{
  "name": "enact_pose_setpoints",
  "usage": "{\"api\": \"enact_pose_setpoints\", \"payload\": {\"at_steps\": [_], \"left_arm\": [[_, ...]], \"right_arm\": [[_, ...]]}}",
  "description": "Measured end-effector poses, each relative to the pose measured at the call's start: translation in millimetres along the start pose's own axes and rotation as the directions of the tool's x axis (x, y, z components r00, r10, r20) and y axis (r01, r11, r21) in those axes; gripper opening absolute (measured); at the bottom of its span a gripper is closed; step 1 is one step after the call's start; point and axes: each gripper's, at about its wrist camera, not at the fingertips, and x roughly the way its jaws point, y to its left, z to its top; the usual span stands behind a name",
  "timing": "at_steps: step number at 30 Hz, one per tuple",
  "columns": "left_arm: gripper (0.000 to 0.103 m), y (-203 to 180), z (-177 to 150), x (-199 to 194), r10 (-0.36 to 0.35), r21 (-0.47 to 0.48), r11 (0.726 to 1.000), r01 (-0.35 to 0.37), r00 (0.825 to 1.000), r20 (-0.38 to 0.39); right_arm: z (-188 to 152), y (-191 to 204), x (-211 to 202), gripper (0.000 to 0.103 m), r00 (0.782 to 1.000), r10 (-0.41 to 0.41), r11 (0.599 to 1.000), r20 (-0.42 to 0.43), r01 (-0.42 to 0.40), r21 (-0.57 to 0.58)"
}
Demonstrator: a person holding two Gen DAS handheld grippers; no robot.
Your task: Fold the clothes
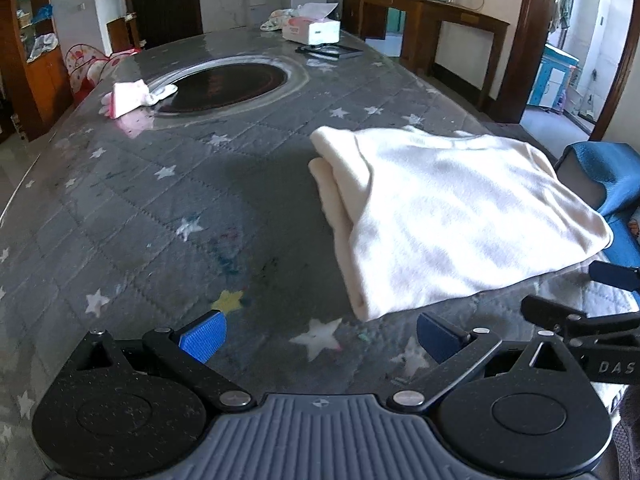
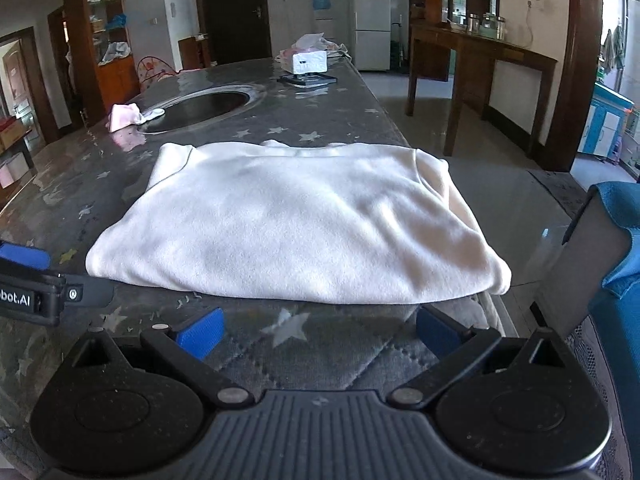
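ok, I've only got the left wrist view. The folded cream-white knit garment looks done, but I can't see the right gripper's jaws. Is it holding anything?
Observer: No. The right gripper is open and empty, and its blue pads sit short of the folded cream-white knit garment.
Operator: Is the garment's right side fully on the table?
Observer: Its near right corner lies right at the edge of the grey star-print table cover. I cannot tell whether it overhangs.
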Motion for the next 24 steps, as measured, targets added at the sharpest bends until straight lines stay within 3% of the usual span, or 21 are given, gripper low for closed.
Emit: {"api": "enact_pose_setpoints", "payload": {"at_steps": [10,24], "left_arm": [[0.103,-2,-9,1,0.016,0.009,1.000,-0.016,1.000,-0.024],[0.103,-5,-17,-3,0.028,0.037,0.999,-0.027,1.000,-0.013]], "right_arm": [[-5,11,1,0.103,0.998,-0.056,0.998,0.001,0.056,-0.008],[-6,14,1,0.103,0.998,-0.056,0.998,-0.007,0.056,-0.002]]}}
